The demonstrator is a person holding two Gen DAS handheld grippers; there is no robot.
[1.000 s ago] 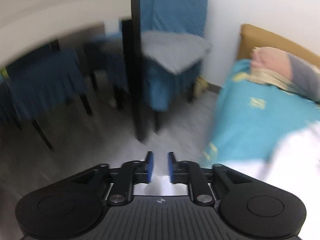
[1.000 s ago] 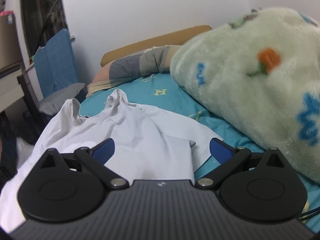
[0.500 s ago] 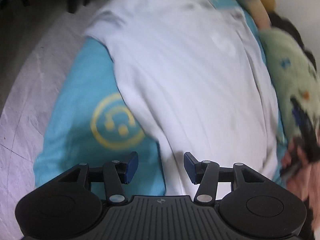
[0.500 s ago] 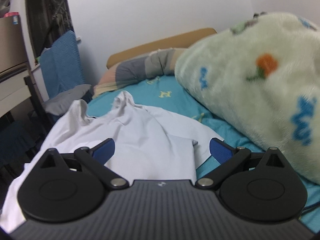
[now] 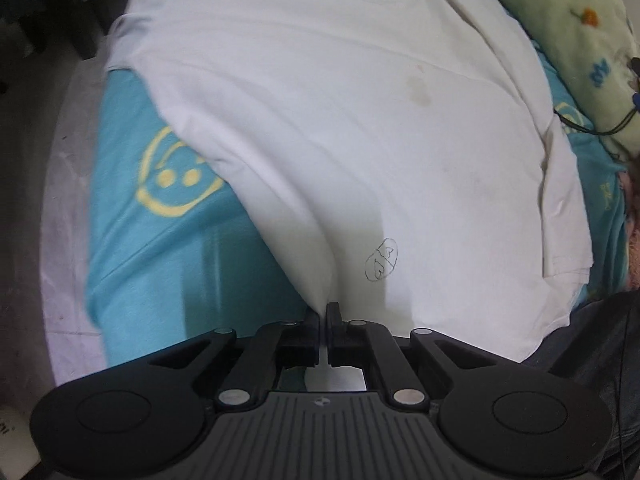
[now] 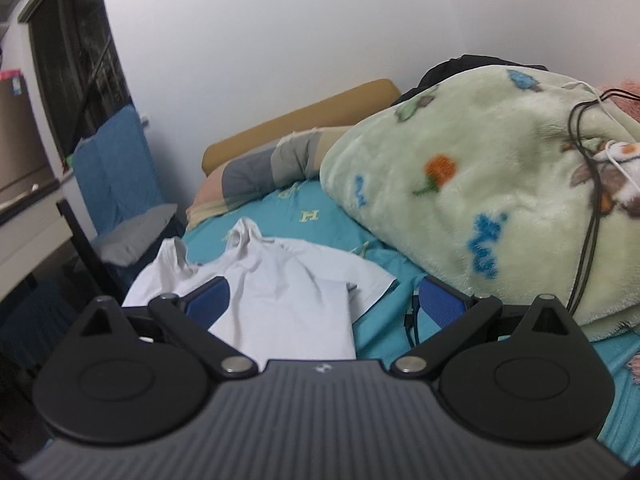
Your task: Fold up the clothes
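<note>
A white T-shirt [image 5: 340,120] lies spread over the turquoise bed sheet [image 5: 160,248]. It carries a small pen doodle and a faint stain. My left gripper [image 5: 323,309] points steeply down at the shirt's near hem and is shut on a pinch of that white cloth. In the right wrist view the same white T-shirt [image 6: 280,288] lies crumpled ahead, collar end farthest away. My right gripper [image 6: 326,300] hovers above the shirt's near part, jaws wide open, nothing between its blue pads.
A thick green fleece blanket [image 6: 500,200] with black and white cables [image 6: 588,208] over it fills the bed's right side. A striped pillow [image 6: 264,168] and tan headboard [image 6: 304,120] lie beyond. A blue-covered chair [image 6: 116,176] and a dark-legged desk [image 6: 72,236] stand left of the bed. Grey floor [image 5: 68,240] borders the sheet.
The left gripper swung from facing the chair and floor down onto the bed, then closed on the shirt's hem. The right gripper rose and drew back a little, staying open.
</note>
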